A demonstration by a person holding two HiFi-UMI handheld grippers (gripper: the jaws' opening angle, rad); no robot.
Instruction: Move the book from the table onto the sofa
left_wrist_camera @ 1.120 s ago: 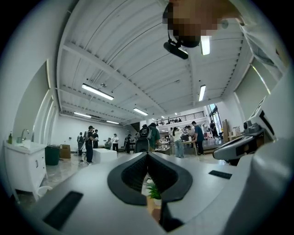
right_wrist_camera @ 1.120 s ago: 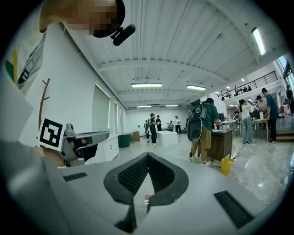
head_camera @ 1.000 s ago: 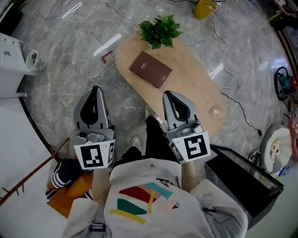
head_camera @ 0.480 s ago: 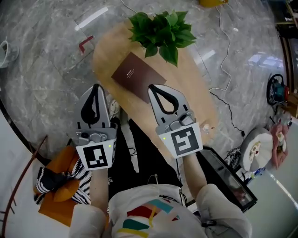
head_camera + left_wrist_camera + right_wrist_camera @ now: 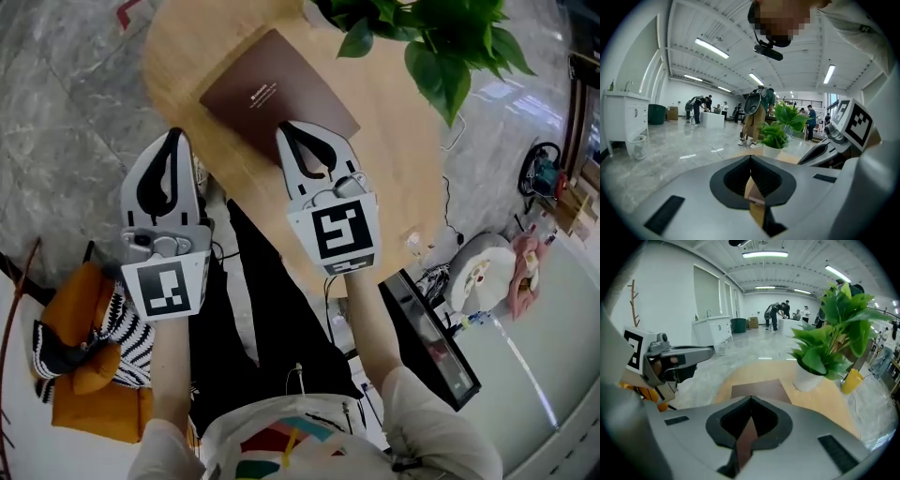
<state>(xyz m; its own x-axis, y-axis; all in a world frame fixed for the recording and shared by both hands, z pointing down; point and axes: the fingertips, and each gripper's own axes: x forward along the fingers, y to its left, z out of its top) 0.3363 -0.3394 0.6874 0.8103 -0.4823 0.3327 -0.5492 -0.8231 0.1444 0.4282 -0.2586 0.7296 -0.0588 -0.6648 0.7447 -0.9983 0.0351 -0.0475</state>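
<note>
A dark brown book lies flat on the light wooden oval table, near the potted plant. My right gripper is shut and empty, its tip over the book's near edge. In the right gripper view the book lies just beyond the closed jaws. My left gripper is also shut and empty. It hangs left of the table edge, over the floor, apart from the book. In the left gripper view the closed tips point towards the plant.
An orange cushion with a striped cloth lies on the floor at lower left. A black box stands at the right of my legs. A yellow object sits beyond the table. Several people stand far off.
Both grippers have come down and forward towards the table. The book and plant now look larger and closer. The right gripper's tip has reached over the book's near edge.
</note>
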